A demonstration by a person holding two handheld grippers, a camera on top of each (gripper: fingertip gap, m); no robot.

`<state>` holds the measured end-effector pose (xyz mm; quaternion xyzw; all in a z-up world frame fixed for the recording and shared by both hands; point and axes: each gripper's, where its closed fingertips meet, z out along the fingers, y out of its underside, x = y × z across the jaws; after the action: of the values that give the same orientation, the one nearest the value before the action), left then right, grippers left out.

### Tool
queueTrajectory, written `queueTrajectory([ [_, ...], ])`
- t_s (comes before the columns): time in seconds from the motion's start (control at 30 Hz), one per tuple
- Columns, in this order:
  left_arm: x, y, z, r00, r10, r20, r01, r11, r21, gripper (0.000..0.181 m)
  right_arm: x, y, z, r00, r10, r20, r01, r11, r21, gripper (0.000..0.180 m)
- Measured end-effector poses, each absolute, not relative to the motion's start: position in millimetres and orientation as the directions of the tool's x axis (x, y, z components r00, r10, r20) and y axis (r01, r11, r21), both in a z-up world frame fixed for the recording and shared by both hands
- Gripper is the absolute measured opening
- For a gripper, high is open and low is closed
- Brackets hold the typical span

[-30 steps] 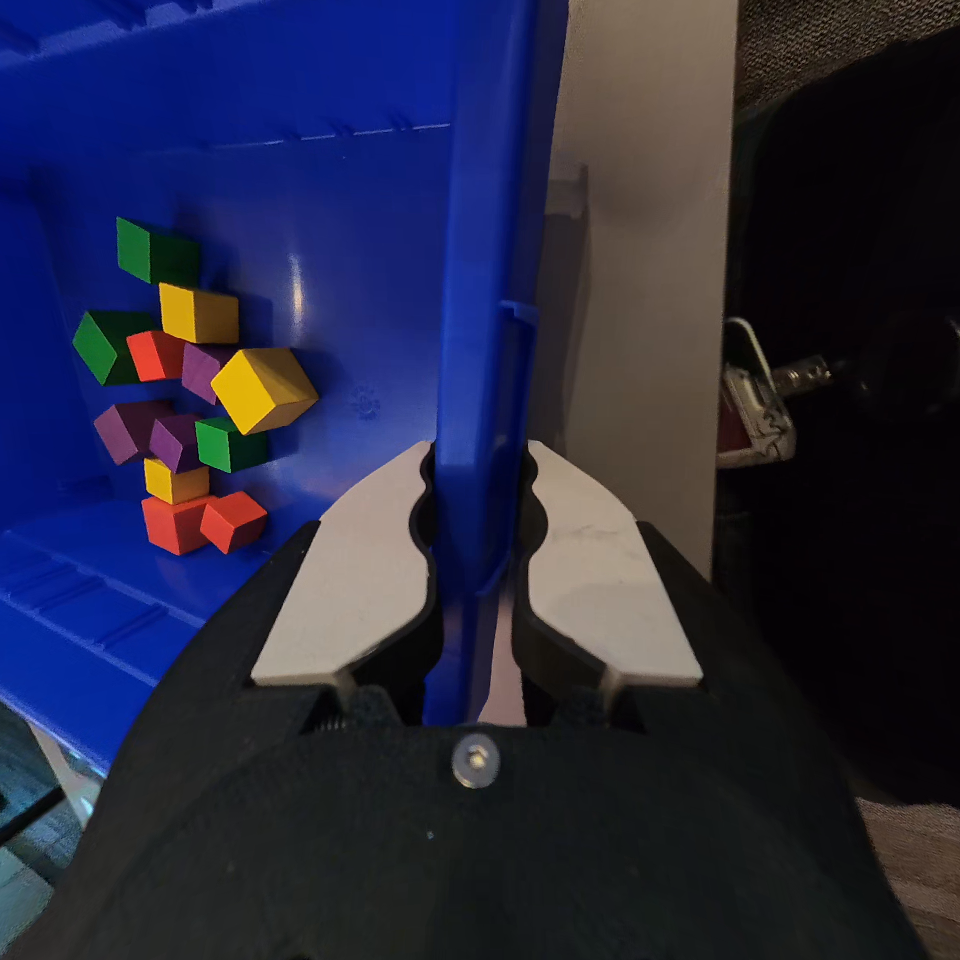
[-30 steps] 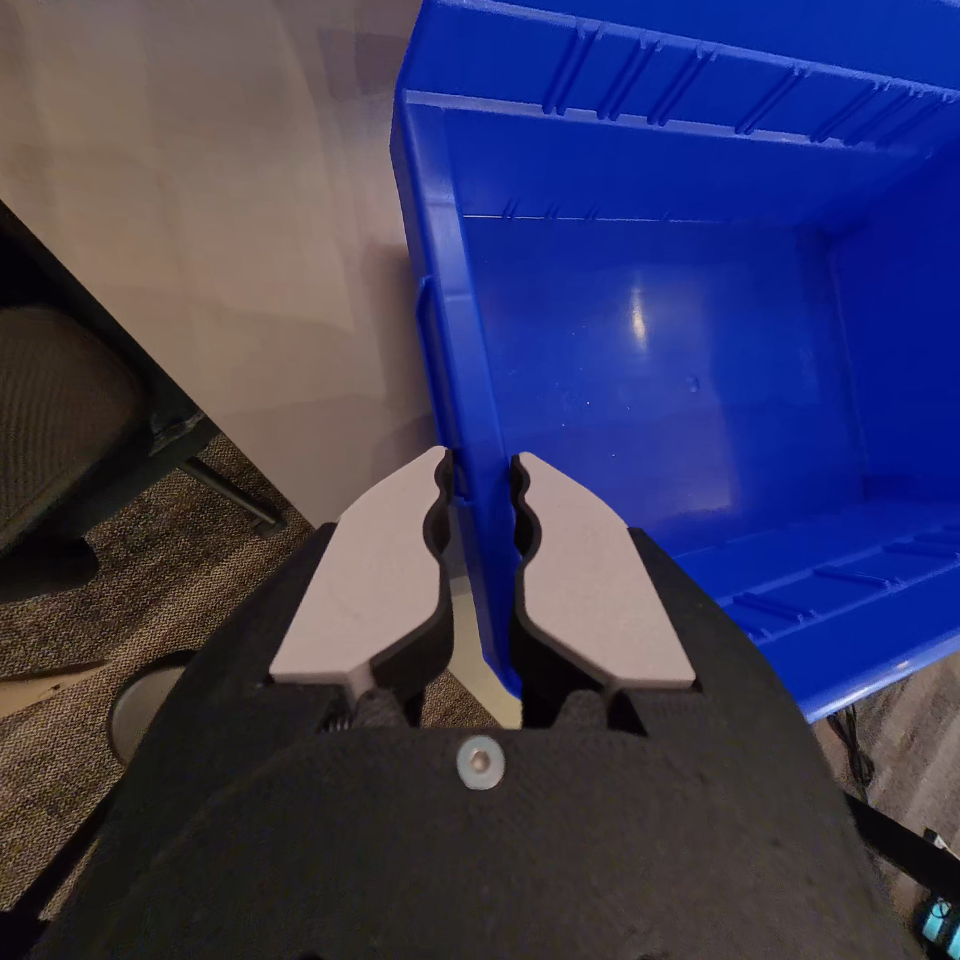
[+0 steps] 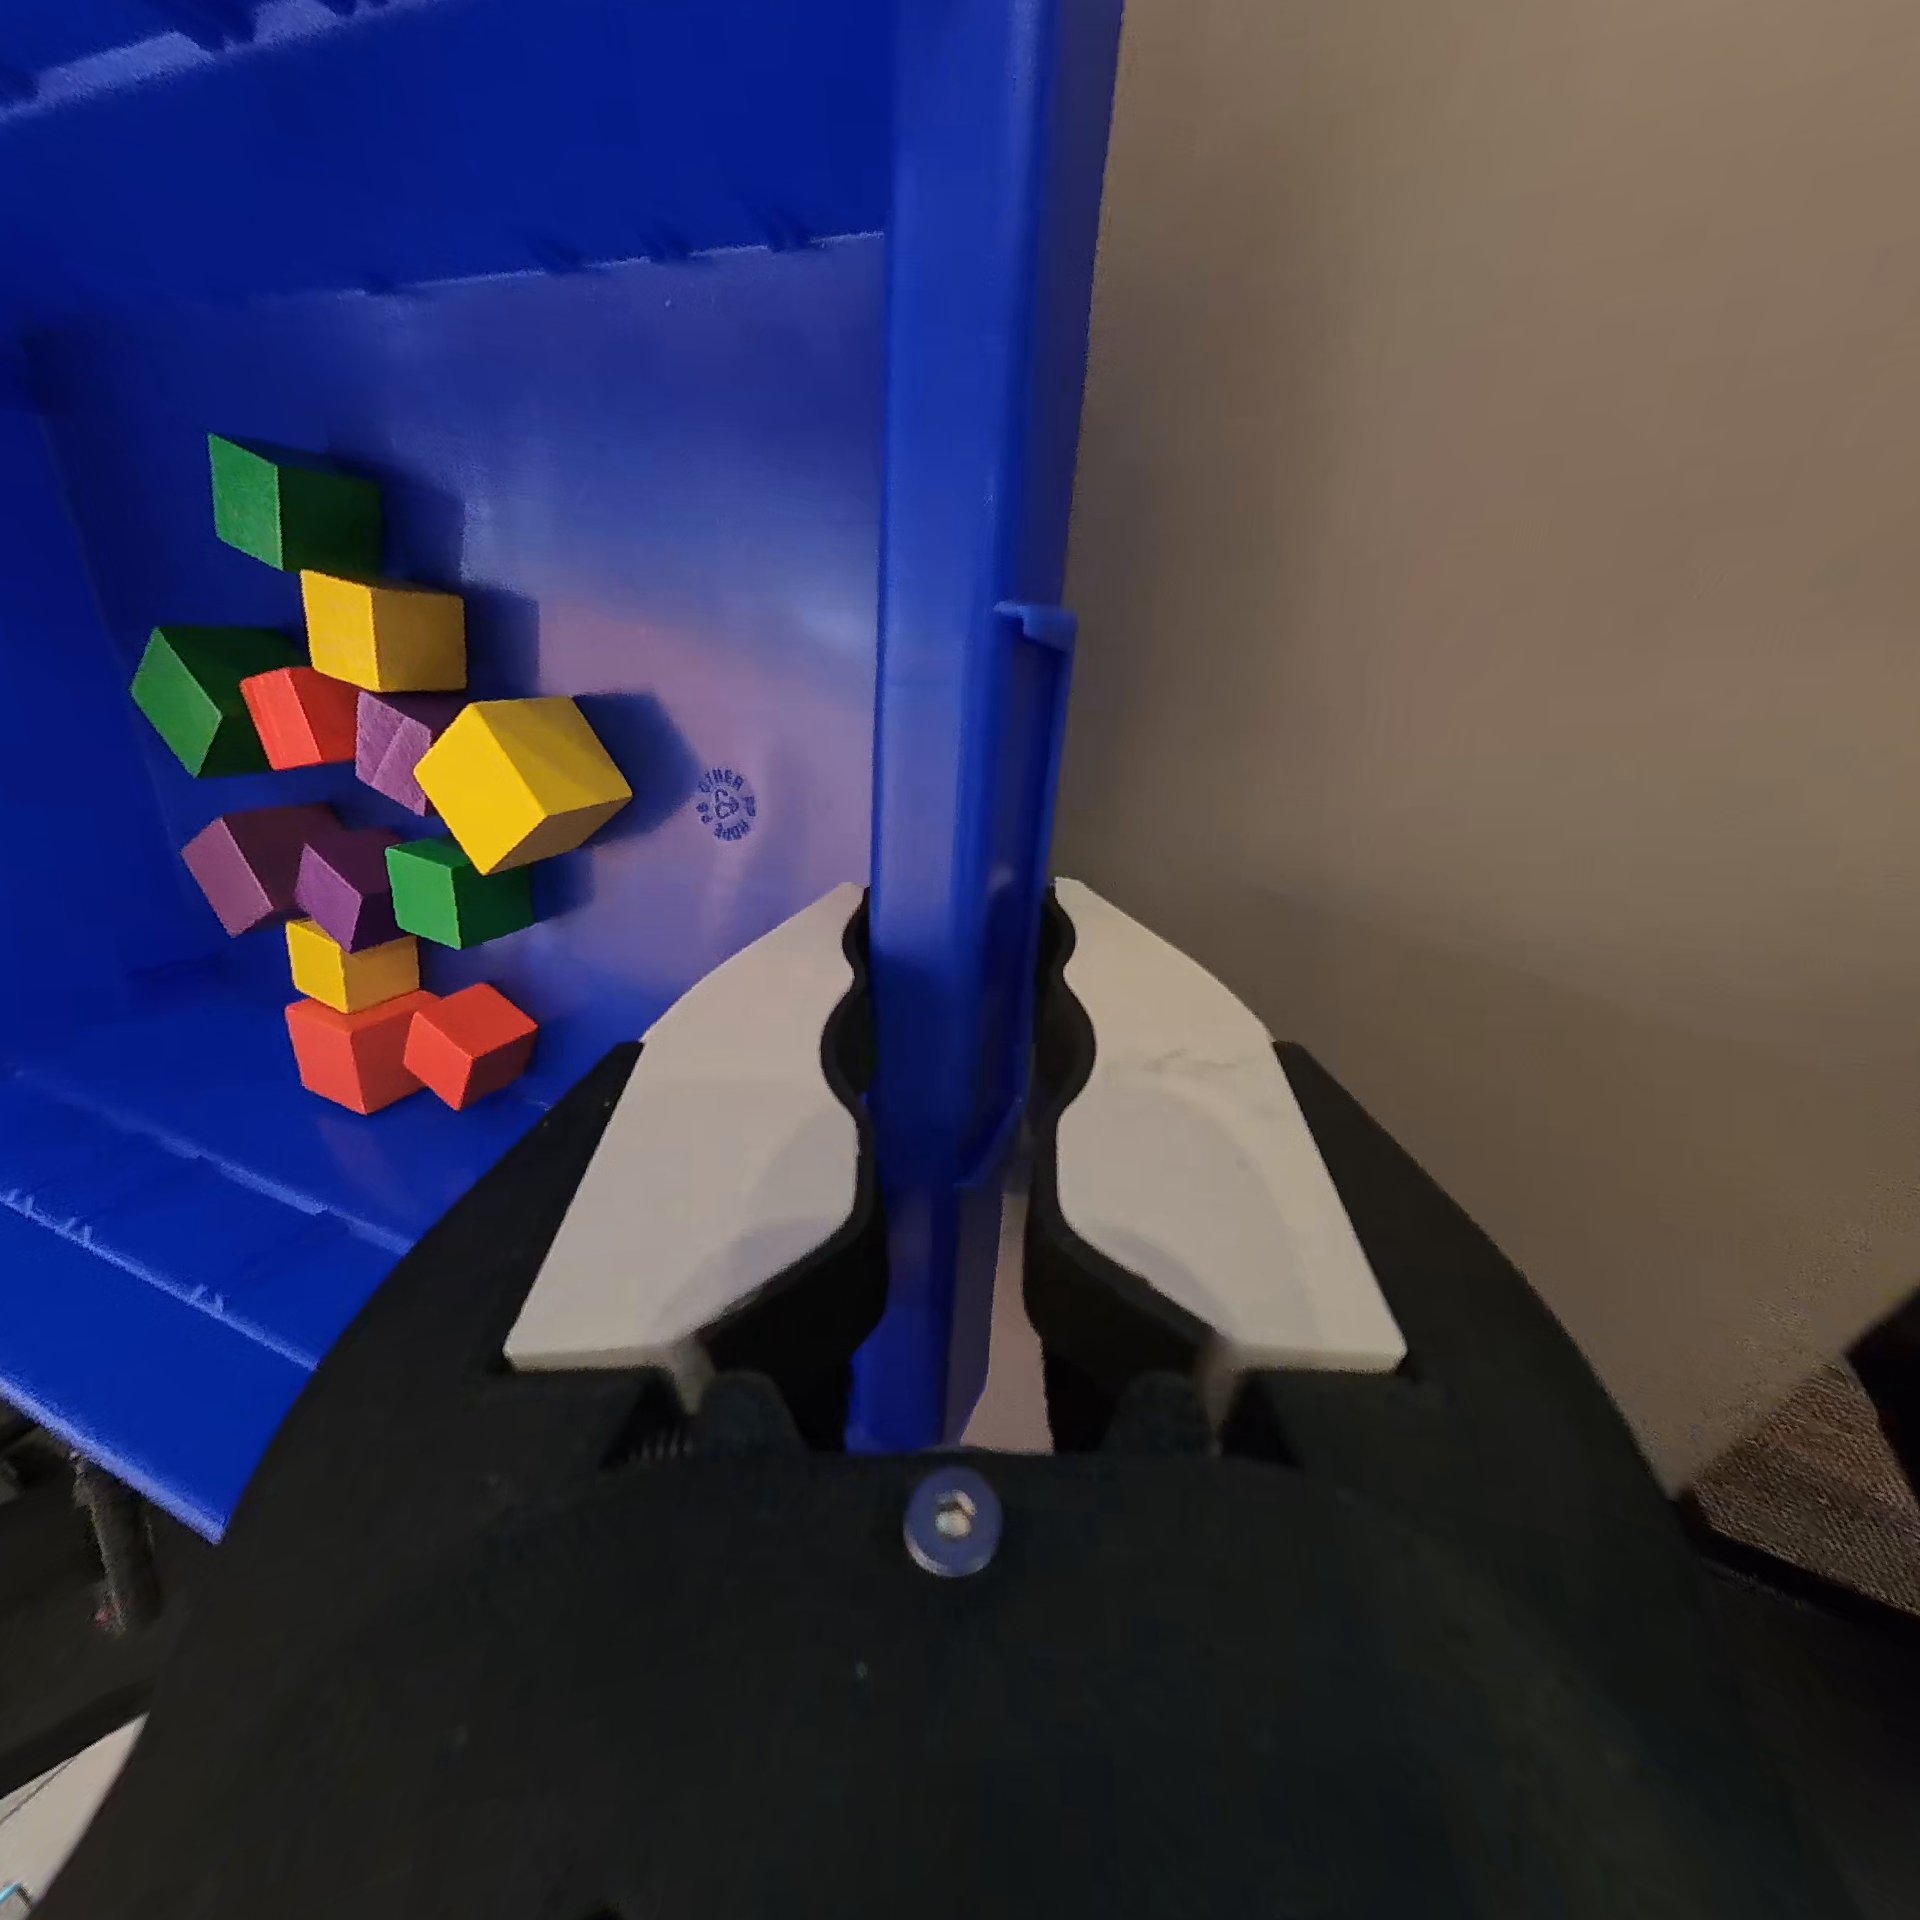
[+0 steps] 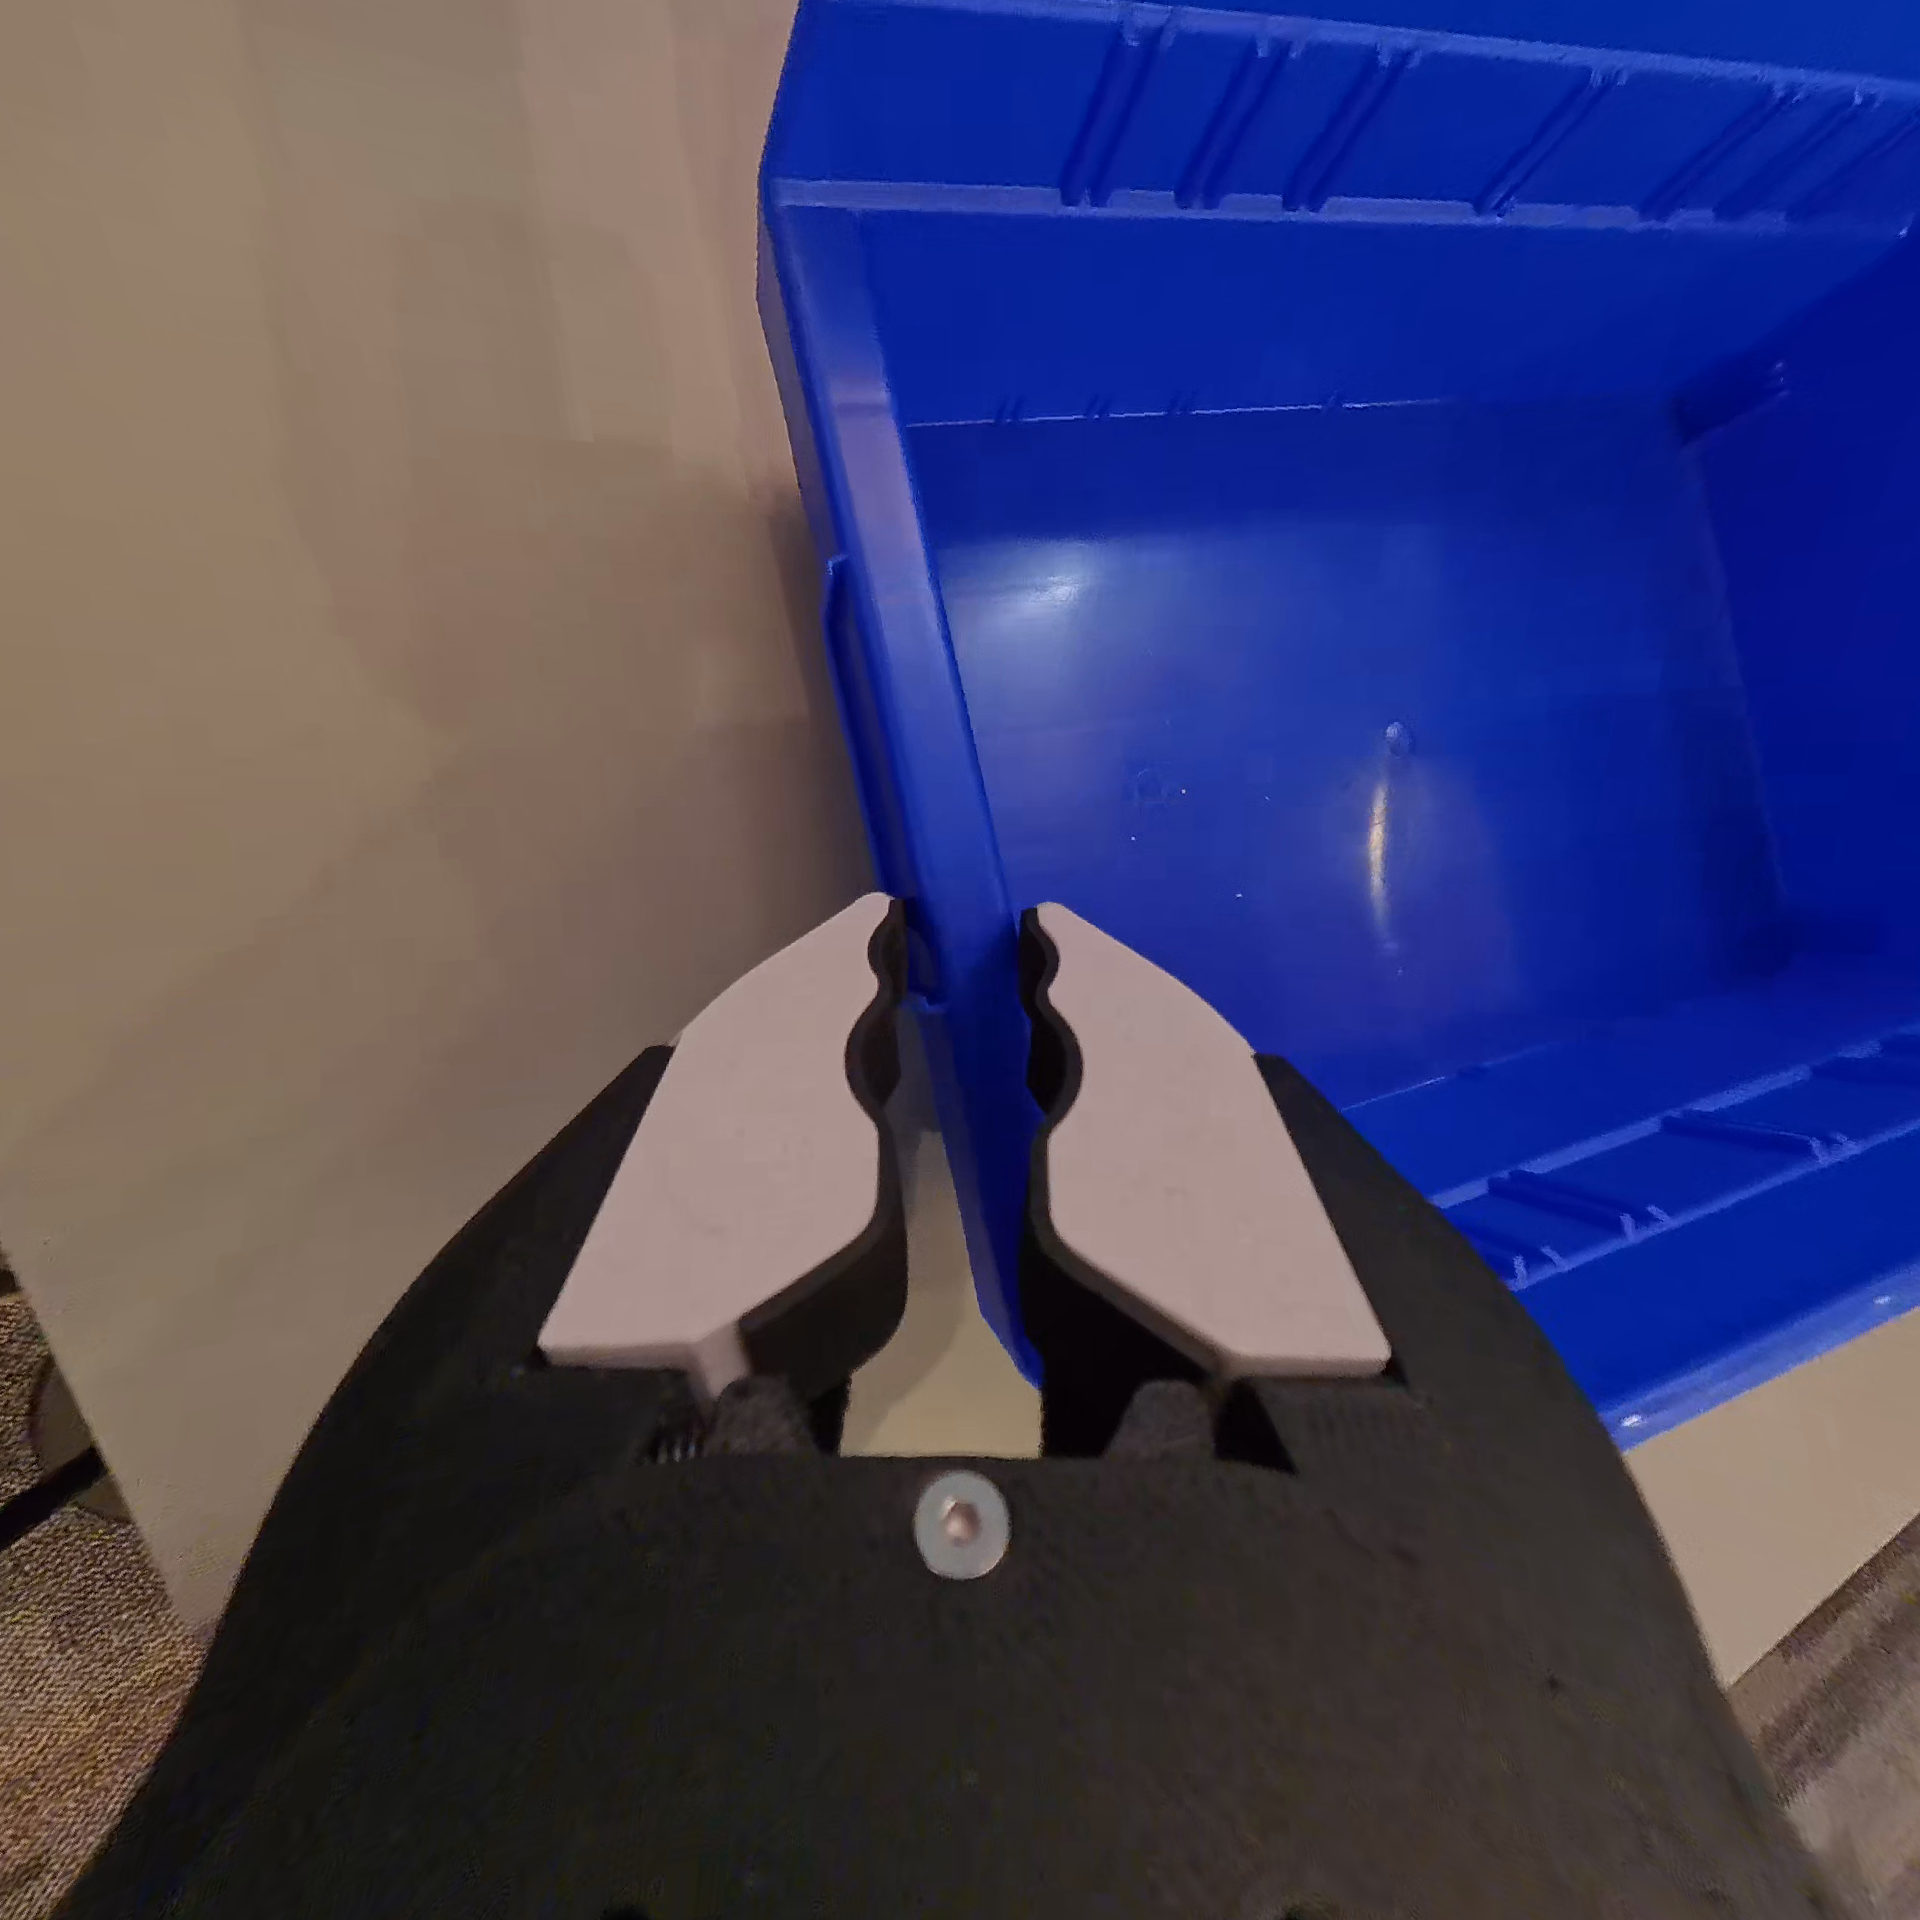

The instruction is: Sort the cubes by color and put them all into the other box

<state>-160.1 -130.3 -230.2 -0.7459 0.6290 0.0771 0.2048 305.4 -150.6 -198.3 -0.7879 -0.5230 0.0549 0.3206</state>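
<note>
- Beige tabletop (image 4: 364, 623) fills the ground under both boxes; grey carpet (image 4: 62, 1558) shows past its edge in the right wrist view.
- Blue plastic box with cubes (image 3: 665, 416) stands on the tabletop in the left wrist view, its side wall running straight up the middle of the frame.
- Blue empty box (image 4: 1351, 675) takes up the right part of the right wrist view, its floor bare and glossy.
- Left gripper (image 3: 961, 904) is clamped narrowly on the side wall of the box with cubes, one white finger (image 3: 727, 1143) inside the box, the other outside against the wall's raised rib.
- Right gripper (image 4: 961, 920) straddles the near side wall of the empty box, jaws narrow; the inner finger (image 4: 1174, 1143) touches the wall, and the outer one meets the wall's lip at its tip.
- Cubes lie heaped on the box floor to the left, away from the clamped wall: a large-looking yellow cube (image 3: 525, 779) tilted on top nearest the wall, green cubes (image 3: 296, 504), purple cubes (image 3: 343, 883), red cubes (image 3: 353, 1049) at the near end, and smaller yellow ones between.
</note>
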Motion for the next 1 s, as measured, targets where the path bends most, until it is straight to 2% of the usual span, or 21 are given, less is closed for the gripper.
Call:
queueTrajectory([
  [0.03, -165.6, -123.7, -230.2, 0.204, -0.905, -0.373, -0.969, -0.133, -0.208, 0.028, 305.7, -146.0, -198.2, 0.443, 0.863, 0.245, 0.789, -0.246, -0.563, 0.021],
  [1.0, -235.8, 32.9, -231.2, 0.087, -0.937, -0.339, -0.984, -0.029, -0.173, 0.027, 317.9, -37.8, -198.2, 0.37, 0.91, 0.188, 0.795, -0.206, -0.57, 0.021],
])
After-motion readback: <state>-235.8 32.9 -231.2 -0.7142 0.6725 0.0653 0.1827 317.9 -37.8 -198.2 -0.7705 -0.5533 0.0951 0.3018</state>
